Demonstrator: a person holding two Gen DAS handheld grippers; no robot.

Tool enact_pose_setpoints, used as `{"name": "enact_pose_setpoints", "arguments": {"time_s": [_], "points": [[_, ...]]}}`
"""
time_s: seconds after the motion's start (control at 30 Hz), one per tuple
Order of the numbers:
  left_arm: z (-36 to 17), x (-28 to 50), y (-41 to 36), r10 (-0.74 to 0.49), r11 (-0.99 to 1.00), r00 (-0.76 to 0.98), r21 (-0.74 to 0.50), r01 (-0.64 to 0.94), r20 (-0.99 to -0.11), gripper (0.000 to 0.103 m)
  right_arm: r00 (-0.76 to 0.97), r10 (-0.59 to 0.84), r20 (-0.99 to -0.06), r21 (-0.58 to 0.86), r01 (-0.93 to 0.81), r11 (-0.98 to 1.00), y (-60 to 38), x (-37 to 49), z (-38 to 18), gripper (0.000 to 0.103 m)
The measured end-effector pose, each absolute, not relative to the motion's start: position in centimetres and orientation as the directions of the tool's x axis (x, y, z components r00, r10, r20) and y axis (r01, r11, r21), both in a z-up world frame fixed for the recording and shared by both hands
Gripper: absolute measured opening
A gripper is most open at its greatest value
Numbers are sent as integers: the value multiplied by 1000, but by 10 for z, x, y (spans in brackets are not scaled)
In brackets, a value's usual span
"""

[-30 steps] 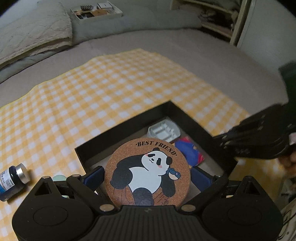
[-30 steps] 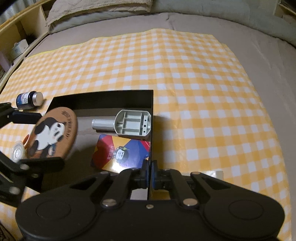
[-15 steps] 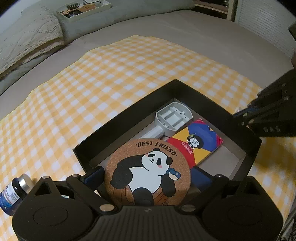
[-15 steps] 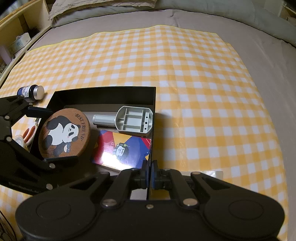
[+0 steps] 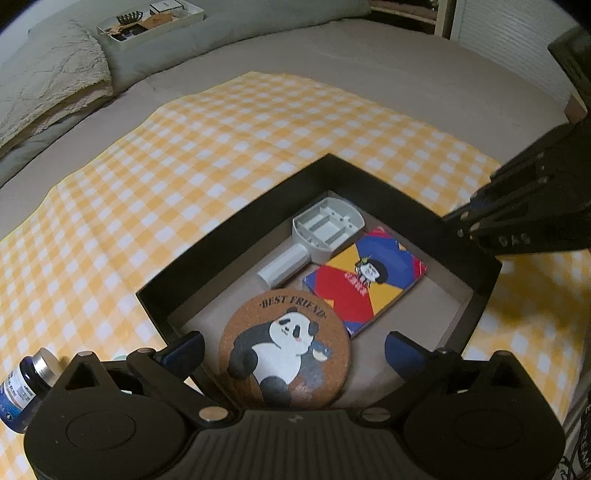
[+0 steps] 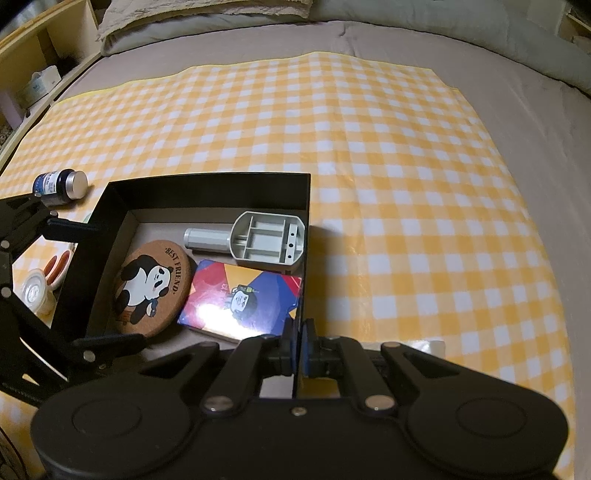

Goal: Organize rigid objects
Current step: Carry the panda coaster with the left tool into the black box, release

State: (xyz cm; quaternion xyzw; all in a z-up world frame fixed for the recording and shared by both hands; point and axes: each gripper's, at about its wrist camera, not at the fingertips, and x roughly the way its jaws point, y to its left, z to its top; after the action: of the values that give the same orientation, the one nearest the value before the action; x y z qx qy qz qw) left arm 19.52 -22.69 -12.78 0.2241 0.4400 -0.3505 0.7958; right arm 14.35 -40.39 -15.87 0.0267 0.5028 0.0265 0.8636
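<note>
A round cork panda coaster [image 5: 284, 350] [image 6: 153, 288] lies in the near-left part of the black box [image 5: 388, 184] [image 6: 207, 179]. My left gripper [image 5: 293, 347] straddles it. Its jaws are closing, but both blue pads [image 5: 184, 347] stand clear of the coaster's edge. Also inside the box lie a grey plastic handle part [image 5: 325, 225] [image 6: 266, 240] and a colourful card pack [image 5: 365, 280] [image 6: 240, 299]. My right gripper [image 6: 297, 339] is shut on the box's right wall, pinching the thin rim; in the left wrist view it shows at the right [image 5: 517, 221].
A dark blue bottle with a silver cap [image 5: 26, 384] [image 6: 61, 184] lies on the yellow checked cloth [image 6: 369, 147] left of the box. A small white jar [image 6: 35, 291] and an orange-rimmed item [image 6: 57, 266] sit beside the box's left wall. Pillows and a white tray [image 5: 147, 18] lie behind.
The coaster, earlier gripped upright between my left jaws, now lies flat in the box with the pads off it. The left view has rolled slightly. The right gripper kept still.
</note>
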Motion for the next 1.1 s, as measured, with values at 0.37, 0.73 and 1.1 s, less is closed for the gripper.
{"name": "enact_pose_setpoints", "arguments": {"time_s": [0.37, 0.73, 1.1], "points": [[-133, 210, -247, -412, 648, 359, 8, 762, -838, 74, 488, 76, -869, 72, -26, 997, -405, 145, -159, 4], [-153, 207, -252, -320, 557, 270, 50, 829, -908, 59, 484, 94, -870, 91, -30, 995, -409, 146, -160, 4], [-154, 211, -252, -301, 605, 300, 62, 794, -905, 65, 481, 76, -873, 73, -25, 997, -407, 146, -161, 5]]}}
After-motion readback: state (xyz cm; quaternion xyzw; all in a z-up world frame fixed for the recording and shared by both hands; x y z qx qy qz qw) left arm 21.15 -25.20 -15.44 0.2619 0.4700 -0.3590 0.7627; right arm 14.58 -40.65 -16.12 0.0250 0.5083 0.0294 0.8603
